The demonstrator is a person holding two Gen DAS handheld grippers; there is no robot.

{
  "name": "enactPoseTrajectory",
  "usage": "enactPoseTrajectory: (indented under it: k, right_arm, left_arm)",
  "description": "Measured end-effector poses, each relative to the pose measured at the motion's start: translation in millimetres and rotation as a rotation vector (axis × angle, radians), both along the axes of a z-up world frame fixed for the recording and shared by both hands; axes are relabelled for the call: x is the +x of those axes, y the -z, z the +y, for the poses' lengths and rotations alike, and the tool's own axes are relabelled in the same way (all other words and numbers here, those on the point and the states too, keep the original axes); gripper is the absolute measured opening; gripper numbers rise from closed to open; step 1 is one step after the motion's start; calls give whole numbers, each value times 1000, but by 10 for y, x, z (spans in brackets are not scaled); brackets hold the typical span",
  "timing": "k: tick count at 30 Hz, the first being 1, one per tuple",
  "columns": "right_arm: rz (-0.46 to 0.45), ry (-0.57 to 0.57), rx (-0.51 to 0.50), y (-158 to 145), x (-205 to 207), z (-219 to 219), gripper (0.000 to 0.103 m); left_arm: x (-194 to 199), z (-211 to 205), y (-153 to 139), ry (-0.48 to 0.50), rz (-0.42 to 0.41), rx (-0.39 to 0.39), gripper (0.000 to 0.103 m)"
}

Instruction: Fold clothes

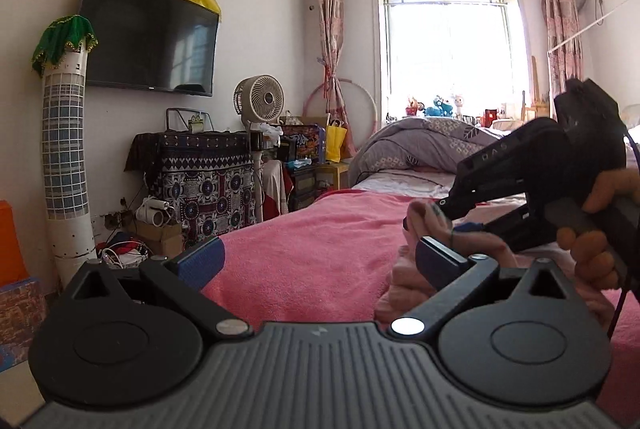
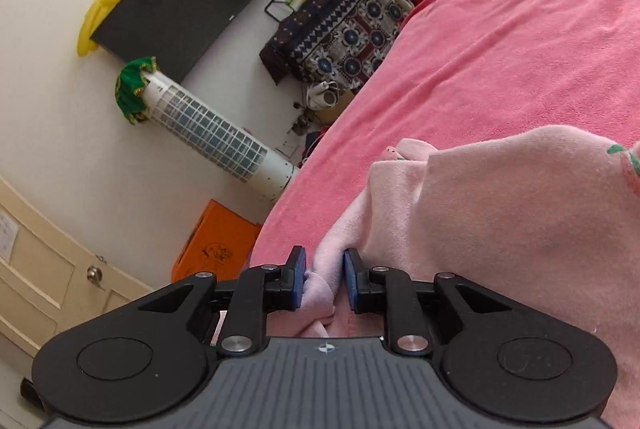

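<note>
A pale pink fleece garment [image 2: 520,229] lies bunched on the bright pink bed cover [image 2: 500,49]. In the right wrist view a fold of its edge runs between the blue pads [image 2: 298,277] of my right gripper [image 2: 325,279]. The jaws stand slightly apart and a gap shows beside the right pad, so the cloth sits loosely. In the left wrist view my left gripper [image 1: 318,261] is wide open over the bed cover [image 1: 312,237] with nothing in it. The garment [image 1: 404,281] bunches by its right finger. A hand holds the right gripper [image 1: 438,213] just beyond, tips at the cloth.
A grey quilt [image 1: 424,145] is heaped at the bed's far end under the window. Left of the bed stand a white tower unit [image 1: 66,165], a cabinet under patterned cloth [image 1: 208,181], a pedestal fan [image 1: 260,105] and an orange box [image 2: 218,245]. A TV [image 1: 148,37] hangs on the wall.
</note>
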State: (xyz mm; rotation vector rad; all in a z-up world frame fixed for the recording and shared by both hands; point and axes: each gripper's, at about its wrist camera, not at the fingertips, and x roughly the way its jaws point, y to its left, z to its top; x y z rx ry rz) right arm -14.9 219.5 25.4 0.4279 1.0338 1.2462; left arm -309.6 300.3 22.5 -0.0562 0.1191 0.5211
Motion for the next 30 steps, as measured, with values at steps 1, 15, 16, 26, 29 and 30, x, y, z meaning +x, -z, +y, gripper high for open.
enactPoseTrajectory:
  k: [1, 15, 16, 26, 29, 30]
  right_arm:
    - [-1, -32, 45, -28, -5, -41, 45]
    - [-851, -28, -239, -142, -885, -891, 75]
    - [-898, -41, -247, -85, -968, -936, 76]
    - [-812, 195, -179, -259, -719, -1240, 82]
    - [-677, 303, -216, -185, -396, -1219, 75]
    - [-641, 299, -221, -137, -337, -1195, 70]
  left_arm:
    - [-15, 7, -60, 11, -27, -13, 102]
    - [575, -12, 156, 8, 153, 46, 103]
    - [539, 56, 150, 1, 141, 6, 103]
    - [346, -366, -208, 292, 14, -18, 102]
    - [550, -865, -59, 406, 117, 155, 102]
    - [633, -1008, 61, 420, 186, 203, 102]
